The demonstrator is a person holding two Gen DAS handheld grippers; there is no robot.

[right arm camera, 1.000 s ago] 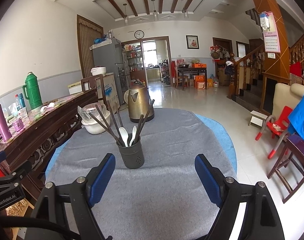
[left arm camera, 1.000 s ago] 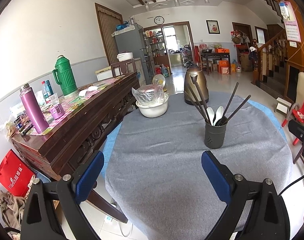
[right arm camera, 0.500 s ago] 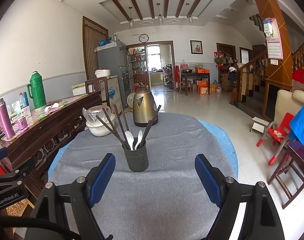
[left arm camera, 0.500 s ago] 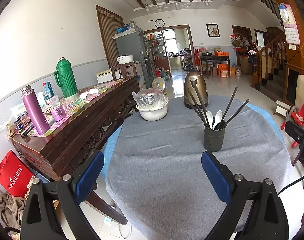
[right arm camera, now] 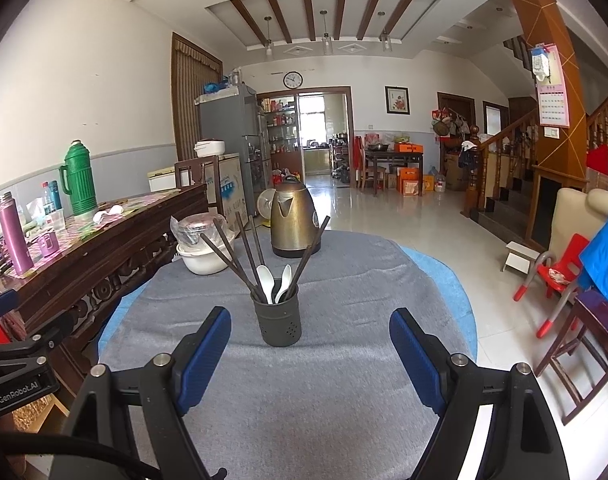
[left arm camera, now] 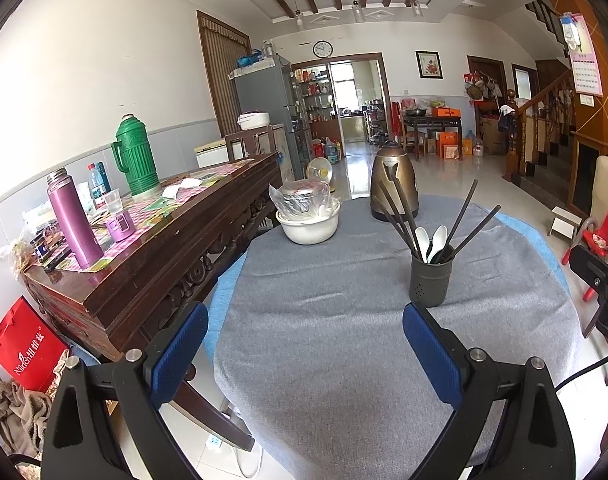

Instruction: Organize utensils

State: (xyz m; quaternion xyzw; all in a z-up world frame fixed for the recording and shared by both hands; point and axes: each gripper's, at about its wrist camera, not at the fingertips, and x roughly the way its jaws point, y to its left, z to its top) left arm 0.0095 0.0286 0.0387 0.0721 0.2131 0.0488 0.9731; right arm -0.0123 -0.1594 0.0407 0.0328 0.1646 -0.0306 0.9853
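A dark grey utensil holder (left arm camera: 431, 282) (right arm camera: 279, 322) stands upright on the round table's grey cloth (left arm camera: 344, 320) (right arm camera: 344, 380). Several dark chopsticks (left arm camera: 400, 216) (right arm camera: 232, 258) and two white spoons (left arm camera: 430, 240) (right arm camera: 274, 282) stick out of it. My left gripper (left arm camera: 304, 344) hangs open over the table's near left edge, the holder just beyond its right finger. My right gripper (right arm camera: 310, 346) is open too, and the holder stands a little past the gap between its fingers, left of centre. Neither gripper holds anything.
A brass kettle (left arm camera: 394, 182) (right arm camera: 294, 220) and a white bowl with a wrapped lid (left arm camera: 308, 216) (right arm camera: 204, 244) stand at the table's far side. A dark wooden sideboard (left arm camera: 156, 240) with flasks runs along the left. Chairs (right arm camera: 576, 344) stand to the right.
In both views the holder and the table sit slightly lower in the frame and the room shows more ceiling. Both grippers stay open and empty.
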